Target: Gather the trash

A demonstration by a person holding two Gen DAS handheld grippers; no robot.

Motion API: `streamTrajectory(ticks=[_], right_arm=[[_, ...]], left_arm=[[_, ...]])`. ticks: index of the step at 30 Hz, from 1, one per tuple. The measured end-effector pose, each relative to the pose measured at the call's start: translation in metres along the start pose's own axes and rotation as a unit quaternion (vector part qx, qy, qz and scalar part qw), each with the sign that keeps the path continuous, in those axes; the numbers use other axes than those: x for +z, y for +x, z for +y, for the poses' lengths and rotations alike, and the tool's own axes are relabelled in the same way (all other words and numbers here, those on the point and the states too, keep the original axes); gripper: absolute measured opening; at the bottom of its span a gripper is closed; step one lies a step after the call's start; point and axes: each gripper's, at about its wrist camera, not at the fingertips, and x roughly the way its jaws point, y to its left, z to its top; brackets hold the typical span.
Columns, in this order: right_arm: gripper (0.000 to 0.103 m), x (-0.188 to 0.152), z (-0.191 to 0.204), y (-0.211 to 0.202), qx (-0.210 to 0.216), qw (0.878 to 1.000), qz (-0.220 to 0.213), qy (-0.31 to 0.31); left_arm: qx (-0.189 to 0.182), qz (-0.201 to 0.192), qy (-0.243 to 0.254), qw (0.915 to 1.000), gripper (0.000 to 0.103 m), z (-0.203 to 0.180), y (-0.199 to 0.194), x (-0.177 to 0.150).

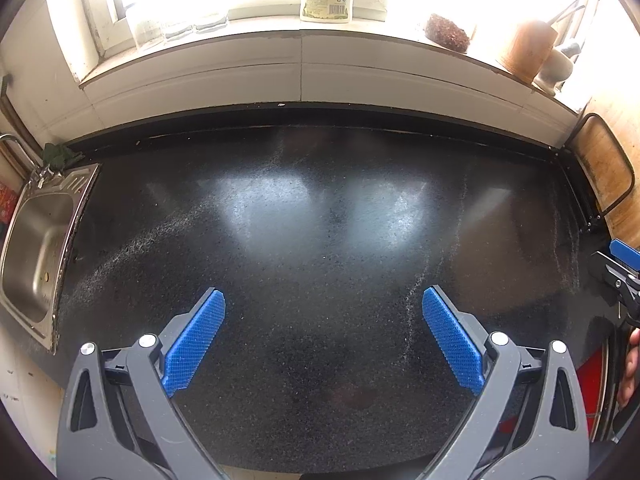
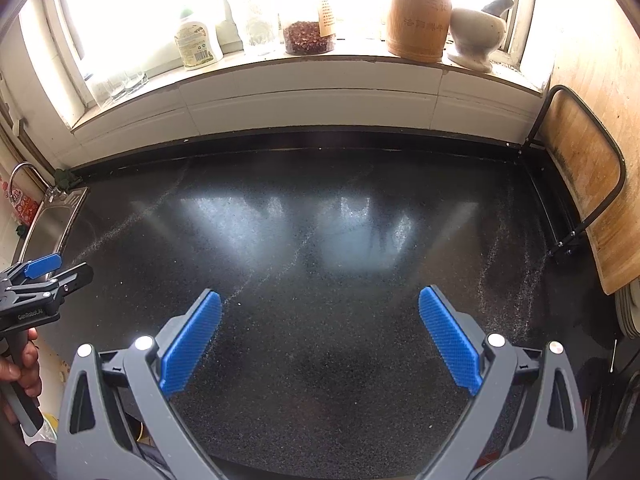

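Both grippers hang over the dark speckled tabletop [image 1: 320,240], side by side and apart. The left gripper [image 1: 323,310] has its blue pads spread wide with nothing between them. The right gripper [image 2: 320,312] is spread just as wide and also holds nothing. In the right wrist view the left gripper shows at the left edge, gripped by a hand [image 2: 28,364].

No piece of trash can be made out on the tabletop; only pale streaks of fine grit lie across it.

Left of the tabletop sits a steel sink [image 1: 36,248]. Behind the tabletop, on the windowsill [image 2: 280,64], stand a white labelled bottle [image 2: 197,42], a clear jar of red-brown bits [image 2: 308,36], a bamboo utensil holder [image 2: 420,16] and a stone mortar [image 2: 476,36]. A wooden cutting board [image 2: 584,176] leans in a black rack at the tabletop's right edge.
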Motion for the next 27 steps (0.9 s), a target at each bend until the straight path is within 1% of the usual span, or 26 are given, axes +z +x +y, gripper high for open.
streamTrajectory(ticks=[27], right_arm=[[0.096, 0.0053, 0.0022, 0.0007, -0.001, 1.000, -0.001, -0.001]], left_arm=[[0.000, 0.002, -0.002, 1.0000, 0.096, 0.0017, 0.0033, 0.0014]])
